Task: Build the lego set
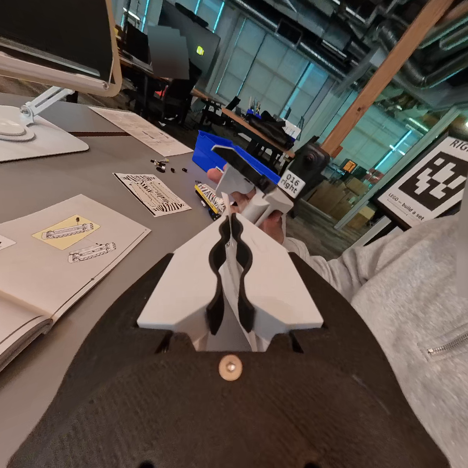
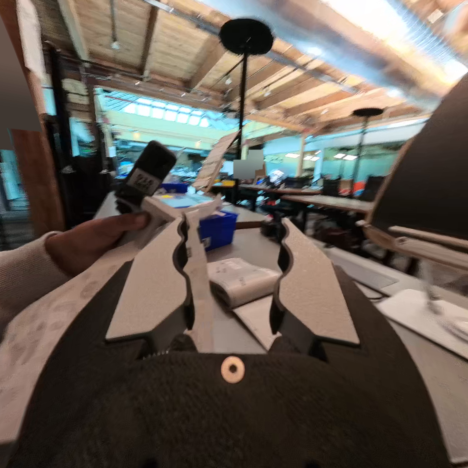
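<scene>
My left gripper [image 1: 231, 217] is shut on a thin white paper bag [image 1: 234, 253], which sticks out past its tips toward the right gripper [image 1: 235, 174], held in a hand just beyond. In the right wrist view my right gripper [image 2: 233, 222] is open; the paper bag [image 2: 198, 273] runs between its fingers, lying against the left one. The left gripper [image 2: 177, 210] holds the bag's far end there. A partly built yellow Lego model with zebra stripes [image 1: 210, 200] lies on the grey table [image 1: 106, 157], near several small black parts [image 1: 162, 164].
An open instruction booklet [image 1: 63, 248] and a zebra sticker sheet [image 1: 152, 193] lie to the left. A blue bin [image 1: 202, 152] stands at the table's far edge. A monitor on a white stand [image 1: 38, 131] is at far left. A printed sheet [image 1: 141, 131] lies behind.
</scene>
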